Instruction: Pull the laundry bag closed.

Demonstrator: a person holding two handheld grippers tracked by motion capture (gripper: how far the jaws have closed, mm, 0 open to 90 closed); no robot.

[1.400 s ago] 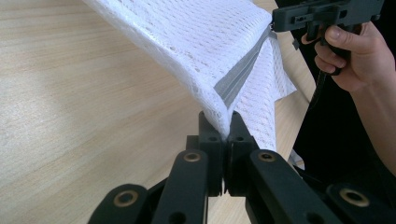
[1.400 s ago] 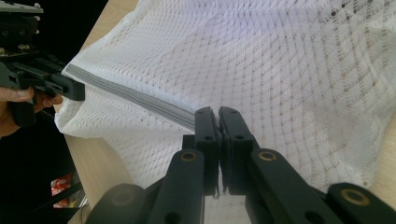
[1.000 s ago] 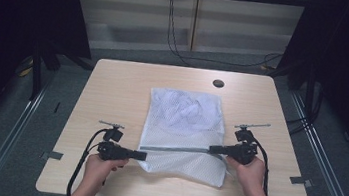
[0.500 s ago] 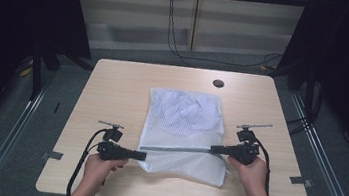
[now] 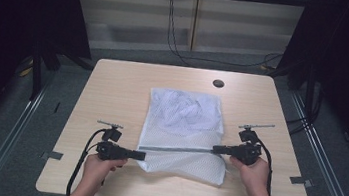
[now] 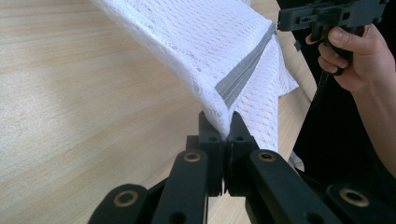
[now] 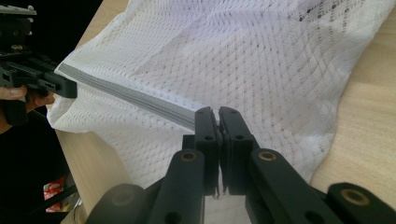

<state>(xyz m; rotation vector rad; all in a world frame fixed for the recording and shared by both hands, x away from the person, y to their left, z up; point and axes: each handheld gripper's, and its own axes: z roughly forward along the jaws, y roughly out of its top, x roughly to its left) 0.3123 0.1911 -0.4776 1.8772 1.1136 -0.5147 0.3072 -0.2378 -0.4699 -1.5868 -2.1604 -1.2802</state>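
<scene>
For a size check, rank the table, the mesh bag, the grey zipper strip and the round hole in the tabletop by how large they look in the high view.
1. table
2. mesh bag
3. grey zipper strip, long but thin, stretched between the left gripper and right gripper
4. round hole

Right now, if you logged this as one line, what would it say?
left claw: shut on grey strip | right claw: shut on grey strip | mesh bag: on table, strip stretched between claws
</scene>
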